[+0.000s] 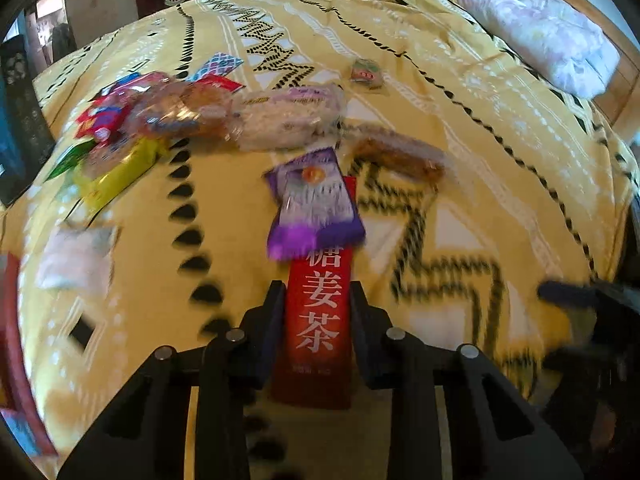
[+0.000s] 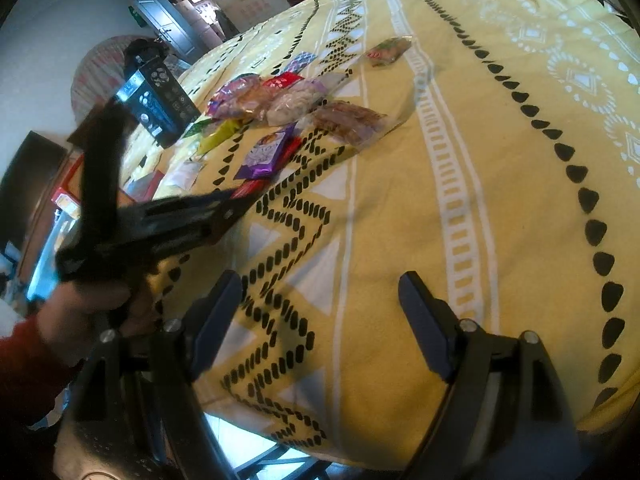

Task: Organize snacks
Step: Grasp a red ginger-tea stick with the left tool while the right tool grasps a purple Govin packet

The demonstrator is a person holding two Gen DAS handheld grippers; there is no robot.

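**Left gripper pinching the red tea sachet on the bed**

So the left gripper (image 1: 318,292) has its jaws pulled in tight on a long red sachet (image 1: 318,320) with white characters down its front. Both pads sit flat against the packet's long edges, so it's clamped, no gap on either side. The far end of that red sachet is tucked under a purple snack packet (image 1: 316,204), which lies across it a bit crooked.

All of this sits on a yellow bedspread (image 1: 460,80) with black zigzags and white bands. Further back there's a messy heap of snacks: a clear bag of pale puffed pieces (image 1: 288,118), a bag of brown baked bits (image 1: 180,114) touching it, a yellow packet (image 1: 116,176) at the left edge of the heap. A clear bag of reddish-brown snacks (image 1: 400,154) lies just right of the purple one, and a small green and red packet (image 1: 366,72) is off on its own, well apart from the rest.

The right gripper (image 2: 320,312) hangs over bare bedspread near the edge with jaws wide apart, nothing between them. From its camera you can see a hand (image 2: 92,304) in a red sleeve (image 2: 24,360) holding the left tool.
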